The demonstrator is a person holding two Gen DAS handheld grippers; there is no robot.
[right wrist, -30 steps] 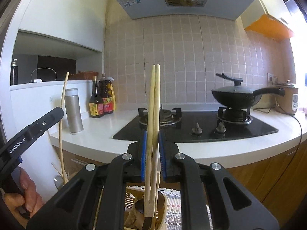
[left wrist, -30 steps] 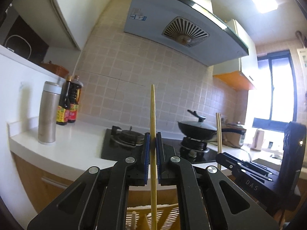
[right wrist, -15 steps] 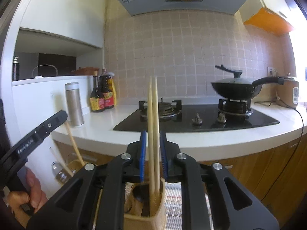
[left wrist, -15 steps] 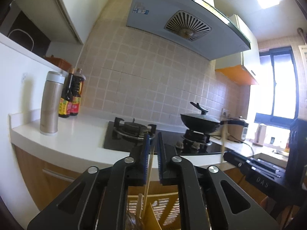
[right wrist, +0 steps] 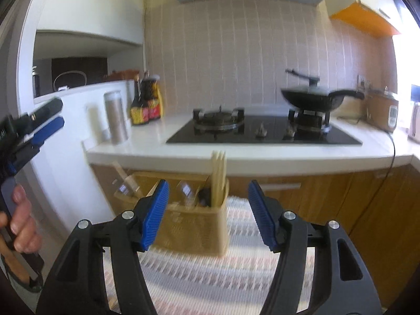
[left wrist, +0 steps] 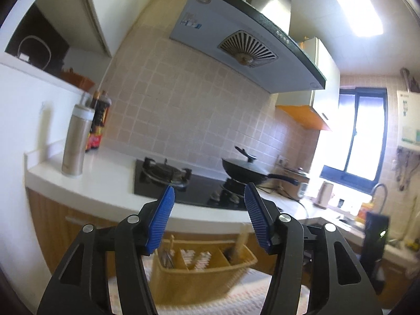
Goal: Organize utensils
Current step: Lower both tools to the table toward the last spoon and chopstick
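Note:
A tan utensil basket [right wrist: 194, 223] with dividers stands on a woven mat [right wrist: 210, 275]. Pale wooden chopsticks [right wrist: 218, 176] stand upright in its right compartment. A single chopstick [right wrist: 123, 177] leans at the basket's left end. My right gripper [right wrist: 208, 212] is open and empty, just in front of the basket. In the left wrist view the basket [left wrist: 204, 281] lies below my left gripper [left wrist: 208, 218], which is open and empty. The left gripper also shows at the left edge of the right wrist view [right wrist: 31, 128].
A white counter [right wrist: 236, 155] carries a black gas hob [right wrist: 262, 131], a lidded wok [right wrist: 312, 97], a steel flask [right wrist: 116, 118] and sauce bottles [right wrist: 145, 105]. A rice cooker [right wrist: 380, 110] with a cord stands at the right. Wooden cabinets [right wrist: 341, 210] run below.
Both grippers were shut on chopsticks and have opened. The chopsticks dropped into the basket. Both grippers have pulled back and up from the basket.

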